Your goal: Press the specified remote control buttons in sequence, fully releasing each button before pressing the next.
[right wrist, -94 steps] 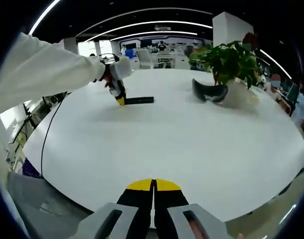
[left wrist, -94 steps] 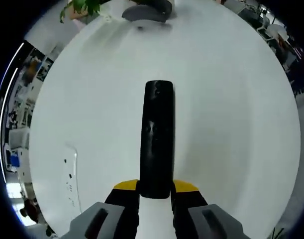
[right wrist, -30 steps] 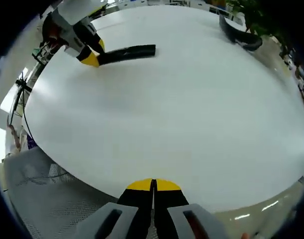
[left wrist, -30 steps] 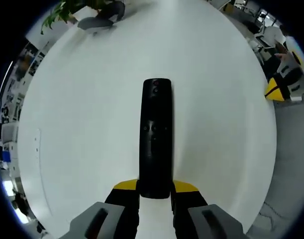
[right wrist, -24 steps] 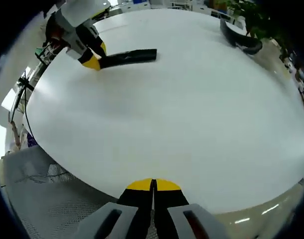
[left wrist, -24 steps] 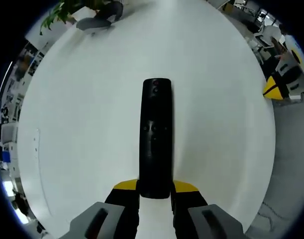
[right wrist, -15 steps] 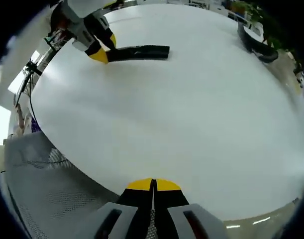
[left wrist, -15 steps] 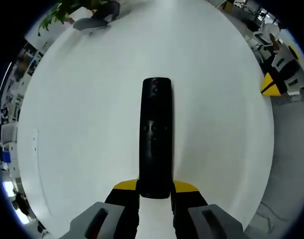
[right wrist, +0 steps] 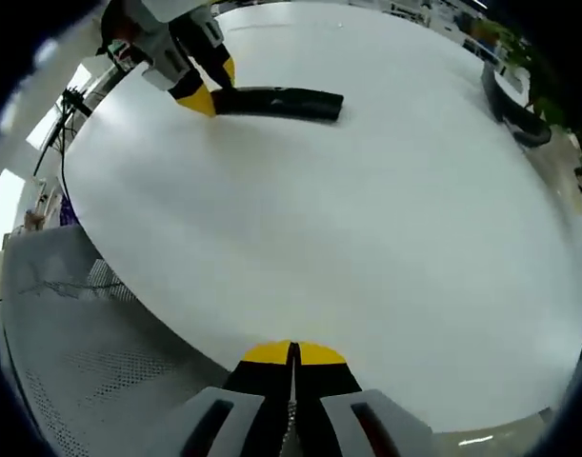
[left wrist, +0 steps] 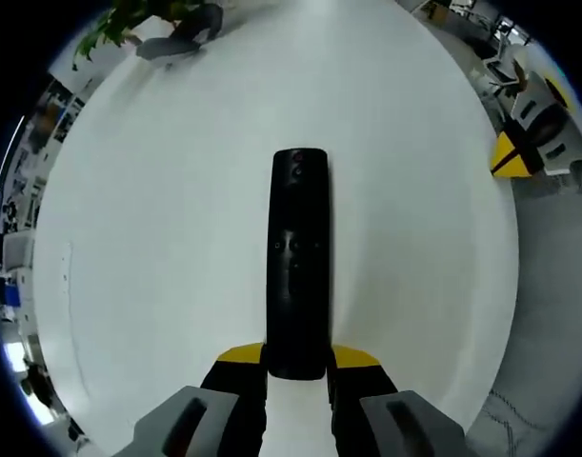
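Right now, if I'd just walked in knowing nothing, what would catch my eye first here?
A long black remote lies on a big round white table, its near end clamped in the left tool, yellow-tipped. The right tool hangs shut at the table's edge, well apart from the remote. At the far rim sits a leafy plant.

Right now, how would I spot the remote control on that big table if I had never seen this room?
Start at the round white table. Over it, the left gripper clamps one end of the remote control, a long slim black bar with small buttons. The only other dark thing, a curved grey object, lies by the plant at the far edge.
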Motion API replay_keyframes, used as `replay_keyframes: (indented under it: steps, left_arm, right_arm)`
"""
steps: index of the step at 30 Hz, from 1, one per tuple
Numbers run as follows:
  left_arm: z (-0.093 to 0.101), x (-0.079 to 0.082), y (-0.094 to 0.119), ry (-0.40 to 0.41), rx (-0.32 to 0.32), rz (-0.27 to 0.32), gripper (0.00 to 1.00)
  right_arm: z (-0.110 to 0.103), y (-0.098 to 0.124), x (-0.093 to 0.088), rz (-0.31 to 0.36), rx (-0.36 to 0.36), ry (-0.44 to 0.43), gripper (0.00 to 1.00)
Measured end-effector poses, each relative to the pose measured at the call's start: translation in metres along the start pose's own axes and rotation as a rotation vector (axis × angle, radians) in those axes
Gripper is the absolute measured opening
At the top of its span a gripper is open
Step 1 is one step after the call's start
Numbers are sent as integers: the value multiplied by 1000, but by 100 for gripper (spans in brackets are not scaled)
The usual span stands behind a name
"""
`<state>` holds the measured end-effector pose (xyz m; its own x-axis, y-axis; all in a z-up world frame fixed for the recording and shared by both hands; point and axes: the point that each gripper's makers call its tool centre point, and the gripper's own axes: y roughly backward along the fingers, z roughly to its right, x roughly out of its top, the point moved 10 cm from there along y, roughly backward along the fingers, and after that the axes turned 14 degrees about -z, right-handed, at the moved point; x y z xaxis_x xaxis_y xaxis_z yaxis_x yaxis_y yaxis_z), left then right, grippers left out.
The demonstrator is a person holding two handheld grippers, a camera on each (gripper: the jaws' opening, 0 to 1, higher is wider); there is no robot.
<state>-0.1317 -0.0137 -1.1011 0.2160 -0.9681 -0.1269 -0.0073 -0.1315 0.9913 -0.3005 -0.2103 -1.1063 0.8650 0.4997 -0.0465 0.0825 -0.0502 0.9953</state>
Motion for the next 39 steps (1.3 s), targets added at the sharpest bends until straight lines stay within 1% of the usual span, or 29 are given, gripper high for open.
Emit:
replay_keyframes:
  steps: [4, 5, 8, 12, 16, 19, 23, 26, 30, 34, 39]
  left_arm:
    - [9, -4, 0, -3, 0, 15, 23]
    - [11, -4, -1, -1, 0, 16, 23]
    - [20, -8, -1, -6, -2, 20, 23]
    - [27, -11, -1, 5, 0, 29, 23]
    - [32, -15, -1, 35, -7, 59, 23]
    - [34, -18, -2, 45, -9, 76, 23]
    - [42, -18, -2, 39, -11, 78, 23]
    - [50, -18, -2, 0, -6, 66, 23]
    - [60, -20, -1, -19, -6, 61, 23]
    - [66, -22, -1, -30, -5, 67, 23]
    - [74, -24, -1, -31, -6, 71, 23]
  right_arm:
    - [0, 0, -2, 18, -11, -25, 0]
    - [1, 0, -3, 35, -2, -41, 0]
    - [4, -1, -6, 62, 26, -55, 0]
    - [5, -1, -7, 80, 48, -73, 0]
    - [3, -2, -7, 84, 36, -92, 0]
    - [0, -2, -10, 109, 18, -86, 0]
    - [2, -2, -8, 96, 24, -87, 0]
    - [4, -2, -7, 96, 41, -107, 0]
    - [3, -1, -8, 95, 46, -114, 0]
    - [2, -2, -8, 94, 38, -103, 0]
    - [2, -1, -9, 98, 49, -117, 0]
